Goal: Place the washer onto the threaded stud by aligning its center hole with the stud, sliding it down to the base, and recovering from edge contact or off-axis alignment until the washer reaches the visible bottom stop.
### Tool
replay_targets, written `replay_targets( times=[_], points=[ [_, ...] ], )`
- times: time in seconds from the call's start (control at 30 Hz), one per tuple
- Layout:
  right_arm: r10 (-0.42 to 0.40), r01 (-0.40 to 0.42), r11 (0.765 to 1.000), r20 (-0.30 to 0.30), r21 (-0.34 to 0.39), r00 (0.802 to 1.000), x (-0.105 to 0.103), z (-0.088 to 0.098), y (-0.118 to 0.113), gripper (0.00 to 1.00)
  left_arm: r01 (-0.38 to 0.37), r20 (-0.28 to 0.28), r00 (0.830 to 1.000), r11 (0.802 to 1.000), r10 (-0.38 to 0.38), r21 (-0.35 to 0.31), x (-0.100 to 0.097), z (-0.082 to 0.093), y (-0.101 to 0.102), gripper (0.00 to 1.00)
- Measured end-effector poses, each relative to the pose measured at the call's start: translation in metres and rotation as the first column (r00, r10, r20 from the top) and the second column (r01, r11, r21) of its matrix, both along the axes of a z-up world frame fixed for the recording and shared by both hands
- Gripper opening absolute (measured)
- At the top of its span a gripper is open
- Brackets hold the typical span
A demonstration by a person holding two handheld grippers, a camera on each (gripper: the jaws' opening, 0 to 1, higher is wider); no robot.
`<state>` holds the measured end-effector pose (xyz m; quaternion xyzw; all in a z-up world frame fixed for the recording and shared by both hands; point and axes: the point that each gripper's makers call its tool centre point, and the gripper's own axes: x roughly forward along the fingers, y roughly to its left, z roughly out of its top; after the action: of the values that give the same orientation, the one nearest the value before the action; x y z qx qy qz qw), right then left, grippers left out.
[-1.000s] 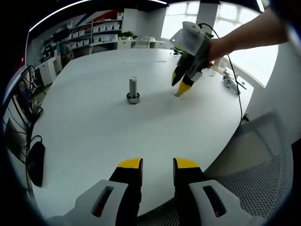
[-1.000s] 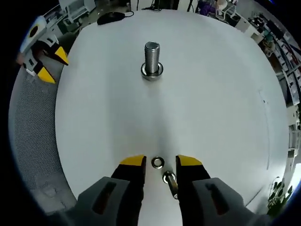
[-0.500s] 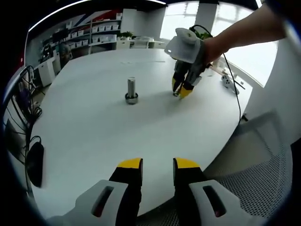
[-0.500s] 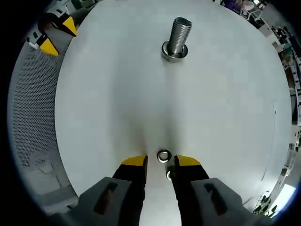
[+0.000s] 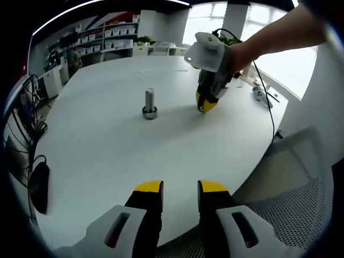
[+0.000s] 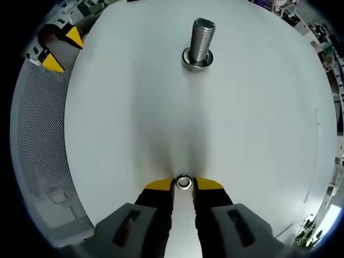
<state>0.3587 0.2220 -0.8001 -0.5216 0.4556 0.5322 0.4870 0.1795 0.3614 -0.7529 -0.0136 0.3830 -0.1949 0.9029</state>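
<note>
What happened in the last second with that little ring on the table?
The right gripper closed its jaws around the washer, which had lain loose between them. The threaded stud stands as before on the table, and the left gripper stays open and idle.

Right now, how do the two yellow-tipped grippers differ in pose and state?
The right gripper is down at the white table, jaws closed around the small metal washer; the left gripper hangs back near the table's edge, jaws apart, holding nothing. Both have yellow tips.
</note>
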Motion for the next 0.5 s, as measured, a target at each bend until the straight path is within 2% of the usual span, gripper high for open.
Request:
replay_targets(
  times=[0.2, 0.33, 0.5],
  points=[
    [-0.011, 0.011, 1.000, -0.019, 0.002, 1.000, 0.0006, -0.0005, 0.0000, 0.17, 0.001, 0.000, 1.000, 1.000, -0.001, -0.002, 0.0002, -0.0002, 0.0000, 0.23],
    [0.007, -0.007, 1.000, -0.007, -0.001, 1.000, -0.0003, -0.0008, 0.0001, 0.17, 0.006, -0.001, 1.000, 1.000, -0.006, -0.002, 0.0002, -0.0006, -0.0007, 0.23],
    [-0.039, 0.039, 0.999, -0.008, -0.004, 0.999, 0.0016, -0.0012, -0.0006, 0.17, 0.002, -0.001, 1.000, 1.000, -0.002, -0.003, 0.0000, 0.0000, -0.0003, 0.23]
  ],
)
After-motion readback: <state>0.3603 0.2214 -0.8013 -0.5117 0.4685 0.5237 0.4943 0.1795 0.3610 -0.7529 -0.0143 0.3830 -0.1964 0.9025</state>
